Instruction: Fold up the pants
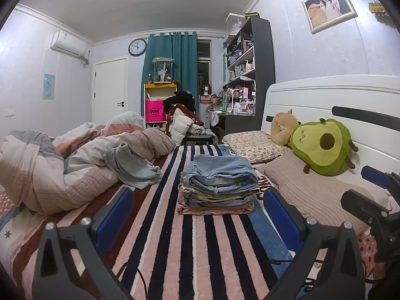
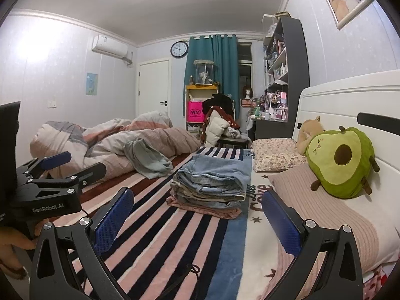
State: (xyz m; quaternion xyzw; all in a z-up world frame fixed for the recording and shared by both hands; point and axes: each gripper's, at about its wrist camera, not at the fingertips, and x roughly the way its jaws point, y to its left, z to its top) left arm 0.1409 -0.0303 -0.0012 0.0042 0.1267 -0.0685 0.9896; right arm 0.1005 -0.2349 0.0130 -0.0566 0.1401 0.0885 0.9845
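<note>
A stack of folded pants (image 1: pixel 218 186), blue jeans on top and a pink pair at the bottom, lies on the striped blanket (image 1: pixel 195 245) on the bed. It also shows in the right wrist view (image 2: pixel 210 187). My left gripper (image 1: pixel 198 215) is open and empty, just short of the stack. My right gripper (image 2: pixel 197 215) is open and empty, near the stack's front right. A loose grey-green garment (image 1: pixel 132 166) lies crumpled to the left by the duvet, also in the right wrist view (image 2: pixel 147 160).
A bunched duvet (image 1: pixel 70 157) fills the bed's left side. Pillows (image 1: pixel 255 145), an avocado plush (image 1: pixel 322 147) and the white headboard (image 1: pixel 325 95) stand to the right. A chair piled with clothes (image 1: pixel 185 122) and a desk with shelves (image 1: pixel 245 75) lie beyond the bed.
</note>
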